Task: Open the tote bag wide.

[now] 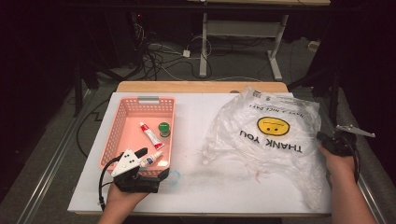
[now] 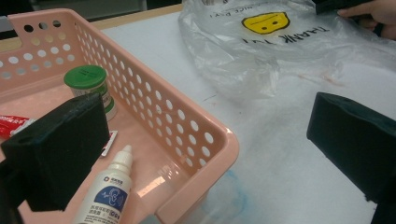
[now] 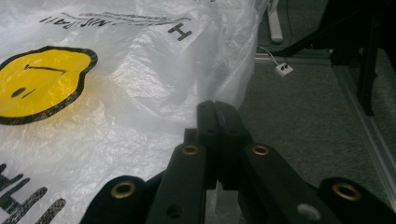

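The right hand-held gripper (image 1: 327, 140) is pinching the edge of the plastic bag (image 1: 271, 130) with its jaws pressed together, the bag lying spread on the surface (image 1: 196, 186). The left hand-held gripper (image 1: 147, 163) is hovering, jaws wide apart, at the pink basket's (image 1: 122, 121) near corner, over the dropper bottle (image 2: 109, 191).

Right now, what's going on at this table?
A person works two handheld grippers. The right gripper is shut on the edge of the clear plastic bag. The left gripper stands open straddling the near corner of the pink basket, beside the white dropper bottle inside it.
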